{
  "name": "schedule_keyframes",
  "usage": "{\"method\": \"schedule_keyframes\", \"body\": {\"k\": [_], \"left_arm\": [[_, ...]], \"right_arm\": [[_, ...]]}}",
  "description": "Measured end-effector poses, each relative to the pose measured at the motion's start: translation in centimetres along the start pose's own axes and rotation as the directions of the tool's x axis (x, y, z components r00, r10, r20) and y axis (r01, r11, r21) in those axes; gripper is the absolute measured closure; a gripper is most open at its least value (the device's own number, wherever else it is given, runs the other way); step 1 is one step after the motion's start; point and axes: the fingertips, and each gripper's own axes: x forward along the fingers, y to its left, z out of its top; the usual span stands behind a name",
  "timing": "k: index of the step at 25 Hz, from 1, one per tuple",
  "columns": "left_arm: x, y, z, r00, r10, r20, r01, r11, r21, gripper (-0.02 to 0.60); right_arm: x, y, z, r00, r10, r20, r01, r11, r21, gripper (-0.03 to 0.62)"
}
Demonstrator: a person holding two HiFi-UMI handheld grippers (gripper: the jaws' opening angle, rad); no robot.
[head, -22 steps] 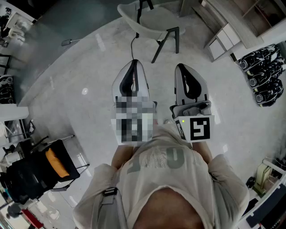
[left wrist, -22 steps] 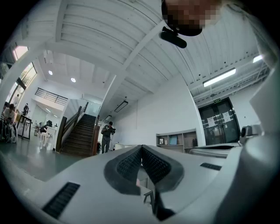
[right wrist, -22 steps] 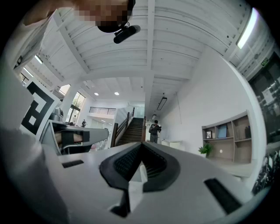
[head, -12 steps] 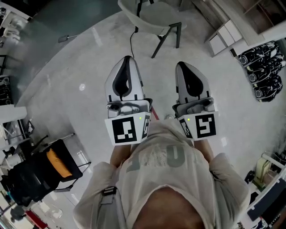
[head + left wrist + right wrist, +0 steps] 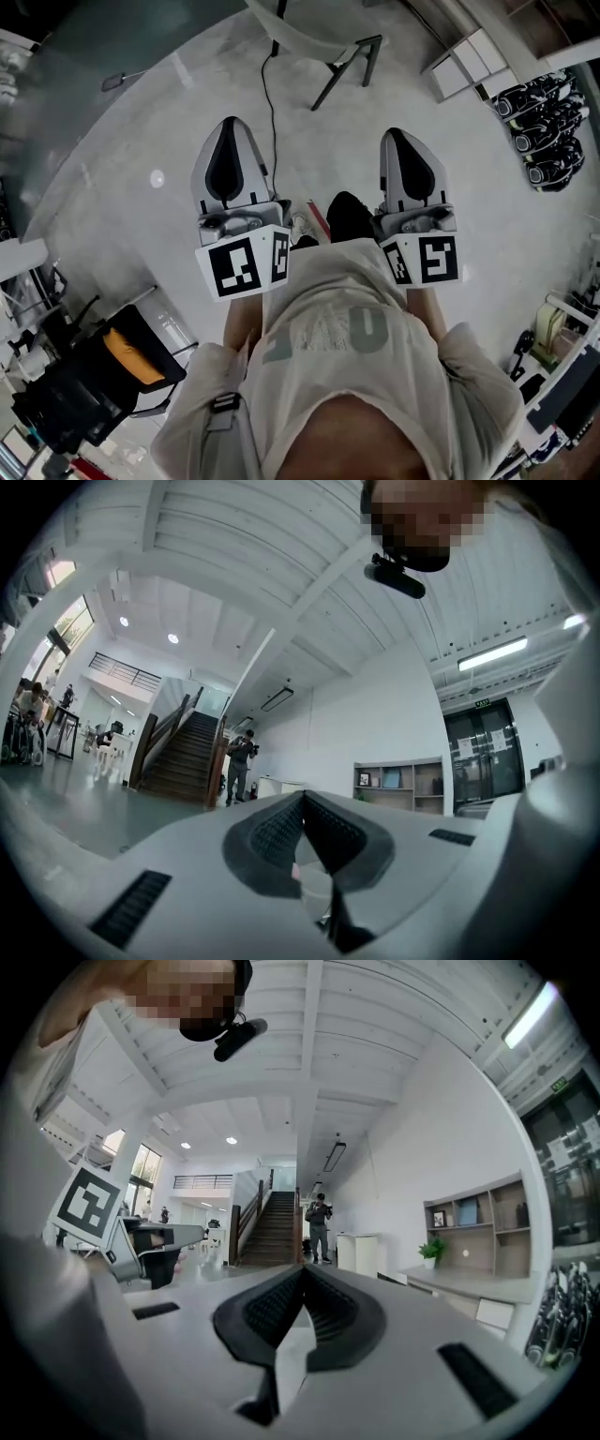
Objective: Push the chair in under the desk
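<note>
Polished grey concrete floor (image 5: 141, 141) fills the head view.

1. Task thing. A white chair (image 5: 309, 33) with dark legs stands on the floor at the top edge of the head view, its seat partly cut off by the frame. No gripper touches it.

2. Left gripper (image 5: 228, 131). It is held on the person's side of the chair, well apart from it, with its tip pointing toward the chair. In the left gripper view the two ribbed pads meet along their length. The tongs are clenched with nothing between them.

3. Right gripper (image 5: 396, 139). It is held level with the left one, equally clear of the chair and slightly to the chair's right. In the right gripper view its pads are also pressed together, and the tongs are empty.

4. Surroundings, placed from the chair.
- A black cable (image 5: 265, 103) runs from under the chair across the floor toward the person, passing between the two grippers.
- A black shoe (image 5: 349, 216) shows on the floor beyond the cable's near end, beside the right gripper.
- A low white shelf unit (image 5: 464, 66) stands to the chair's right.
- A row of black-and-white items (image 5: 539, 131) lies farther right still; their kind cannot be told.
- A black folding seat holding something orange (image 5: 127, 352) stands far from the chair, behind the left gripper.

5. Both gripper views look out on a staircase (image 5: 272, 1227) with a person standing (image 5: 319, 1227) at its foot.
</note>
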Motion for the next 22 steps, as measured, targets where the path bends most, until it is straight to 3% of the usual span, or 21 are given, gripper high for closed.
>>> {"method": "schedule_keyframes", "body": {"k": [8,15,18,22], "left_arm": [[7.3,0.4,-3.2,0.998,-0.036,-0.059,0.036,0.999,-0.004,0.568],[18.5,0.1,-4.7,0.997,-0.005,-0.071,0.007,1.000,0.029,0.568],[24.3,0.8,-5.8,0.995,0.043,-0.090,-0.040,0.998,0.044,0.568],[31.0,2.1,-6.9,0.984,0.128,-0.124,-0.118,0.990,0.082,0.568]], "right_arm": [[5.5,-3.5,-2.4,0.996,-0.069,-0.055,0.067,0.997,-0.038,0.576],[16.2,-10.4,-2.5,0.999,-0.033,-0.034,0.031,0.999,-0.043,0.576],[21.9,-13.5,-2.9,0.998,0.011,-0.055,-0.013,1.000,-0.026,0.576],[29.0,-15.3,-3.6,0.988,0.134,-0.075,-0.135,0.991,-0.011,0.576]]}}
